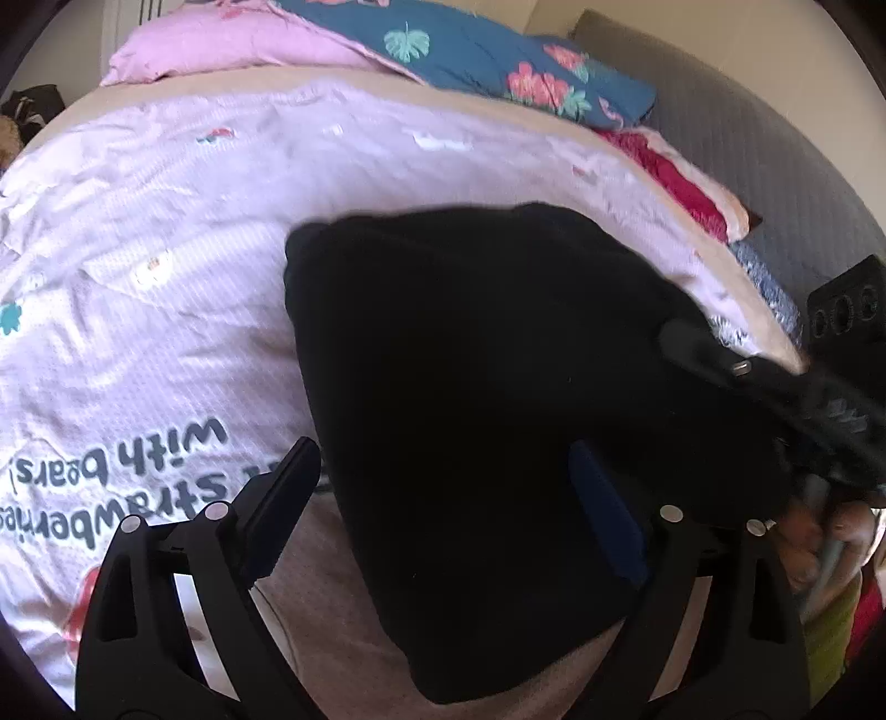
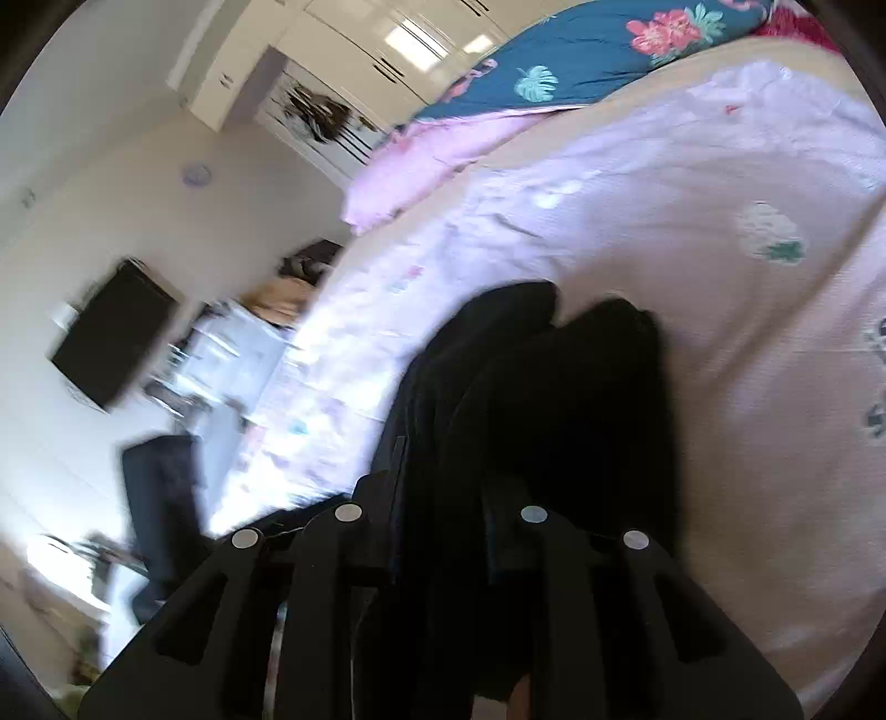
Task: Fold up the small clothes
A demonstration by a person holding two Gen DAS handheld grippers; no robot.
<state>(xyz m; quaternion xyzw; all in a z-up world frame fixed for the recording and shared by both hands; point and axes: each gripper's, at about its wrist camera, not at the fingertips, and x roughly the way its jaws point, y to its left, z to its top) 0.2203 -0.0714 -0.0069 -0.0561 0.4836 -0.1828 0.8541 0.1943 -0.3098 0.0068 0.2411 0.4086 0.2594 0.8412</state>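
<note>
- Black garment (image 1: 498,399) lies on the bed, on a pale pink duvet (image 1: 166,249) printed with grey lettering and small motifs. In the left wrist view it fills the centre and runs down to 6 o'clock.
- Left hand-held gripper (image 1: 443,498): jaws wide apart. Left finger (image 1: 282,498) is over the duvet just beside the garment's edge; right finger (image 1: 606,509) is over the black cloth. No pad is pressing on it.
- Right hand-held gripper (image 2: 437,498): jaws drawn close together and clamped on a bunch of the black garment, which rises from between the fingers toward 12 o'clock in the right wrist view. That view is motion-blurred.
- In the left wrist view the right hand-held gripper enters from 3 o'clock at the garment's right side; the person's hand (image 1: 819,537) holding it shows at 4 o'clock.
- Teal floral pillow (image 1: 498,61) at 12 to 1 o'clock, pink pillow (image 1: 232,50) at 11 o'clock, both at the far end of the bed.
- Red cloth (image 1: 681,183) at 2 o'clock along the bed edge, next to a grey headboard (image 1: 747,127).
</note>
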